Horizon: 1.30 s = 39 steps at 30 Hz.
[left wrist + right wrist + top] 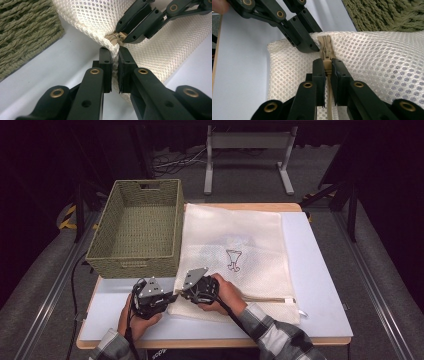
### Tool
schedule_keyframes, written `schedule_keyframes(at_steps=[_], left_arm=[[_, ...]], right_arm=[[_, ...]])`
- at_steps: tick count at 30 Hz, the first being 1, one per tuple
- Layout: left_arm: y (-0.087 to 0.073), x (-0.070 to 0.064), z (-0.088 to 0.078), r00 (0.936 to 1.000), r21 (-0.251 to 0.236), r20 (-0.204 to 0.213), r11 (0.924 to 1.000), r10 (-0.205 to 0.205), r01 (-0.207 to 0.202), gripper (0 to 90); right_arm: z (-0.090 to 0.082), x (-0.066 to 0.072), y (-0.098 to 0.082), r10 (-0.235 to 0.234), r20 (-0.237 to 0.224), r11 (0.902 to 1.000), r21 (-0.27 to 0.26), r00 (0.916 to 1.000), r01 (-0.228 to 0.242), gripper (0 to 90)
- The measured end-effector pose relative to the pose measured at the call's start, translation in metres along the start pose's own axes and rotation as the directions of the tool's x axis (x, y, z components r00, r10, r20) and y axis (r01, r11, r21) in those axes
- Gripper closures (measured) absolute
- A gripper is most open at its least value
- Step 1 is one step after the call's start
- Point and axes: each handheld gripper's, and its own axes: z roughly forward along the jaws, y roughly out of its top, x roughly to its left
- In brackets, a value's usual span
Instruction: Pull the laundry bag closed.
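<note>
Cream mesh bag (pixel 235 255), tan zipper (pixel 325 53)

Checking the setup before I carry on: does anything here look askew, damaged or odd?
Nothing stands out. The mesh bag lies flat beside the basket; its corner is bunched only where the left gripper pinches it.

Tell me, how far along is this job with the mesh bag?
It looks like the very start. Done: both grips are set. The left tool pinches the corner of the mesh bag, and the right tool is shut on the zipper pull, which sits at the end of the zipper by that corner. Left, probably: drawing the pull along the bag's edge. The woven basket beside it looks empty.
</note>
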Motion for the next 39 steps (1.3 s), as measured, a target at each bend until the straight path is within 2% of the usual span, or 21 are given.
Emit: schedule_keyframes(at_steps=[2, 8, 12, 15, 16, 17, 23, 27, 29, 39], left_arm=[[0.0, 0.0, -0.001, 0.9999, -0.009, 0.007, 0.9998, -0.016, 0.016, 84.6], [0.002, 0.001, -0.004, 0.9999, -0.028, 0.008, 0.9996, -0.009, 0.01, 84.8], [0.002, -0.001, -0.003, 0.9999, -0.023, 0.007, 0.9997, -0.009, 0.009, 84.7], [0.002, 0.001, -0.005, 0.9998, -0.03, 0.009, 0.9994, -0.015, 0.015, 84.7], [0.002, 0.0, -0.005, 0.9998, -0.03, 0.012, 0.9994, -0.018, 0.018, 84.7], [0.002, 0.0, -0.005, 0.9999, -0.028, 0.01, 0.9995, -0.01, 0.011, 84.7], [0.003, -0.002, -0.005, 0.9999, -0.03, 0.013, 0.9995, -0.003, 0.004, 84.6], [0.003, -0.003, -0.006, 0.9998, -0.028, 0.017, 0.9996, 0.01, -0.009, 84.5], [0.003, -0.004, -0.006, 0.9998, -0.031, 0.018, 0.9995, 0.009, -0.008, 84.6], [0.003, -0.002, -0.009, 0.9996, -0.046, 0.027, 0.9989, 0.007, -0.006, 84.5]], right_arm=[[0.001, 0.001, 0.0, -0.004, 0.005, 1.0, 0.006, 1.0, 0.004, 82.8], [-0.002, 0.001, -0.002, -0.008, 0.02, 0.9999, 0.012, 0.9998, 0.008, 82.9], [-0.003, 0.001, -0.004, -0.003, 0.02, 0.9999, 0.015, 0.9998, 0.003, 82.8], [-0.003, 0.002, -0.006, -0.015, 0.035, 0.9992, 0.036, 0.9993, 0.014, 82.8], [-0.003, 0.001, -0.008, -0.012, 0.028, 0.9992, 0.038, 0.9995, 0.011, 82.8], [-0.004, 0.001, -0.01, -0.001, 0.024, 0.9994, 0.035, 0.9997, 0.001, 82.8], [-0.007, 0.002, -0.017, -0.018, 0.045, 0.998, 0.061, 0.9988, 0.016, 82.8], [-0.01, 0.002, -0.022, -0.02, 0.042, 0.9981, 0.059, 0.9989, 0.017, 82.8], [-0.011, 0.003, -0.024, -0.027, 0.055, 0.9975, 0.067, 0.9981, 0.024, 82.8], [-0.017, 0.0, -0.036, -0.02, 0.061, 0.9962, 0.086, 0.9979, 0.014, 82.8]])
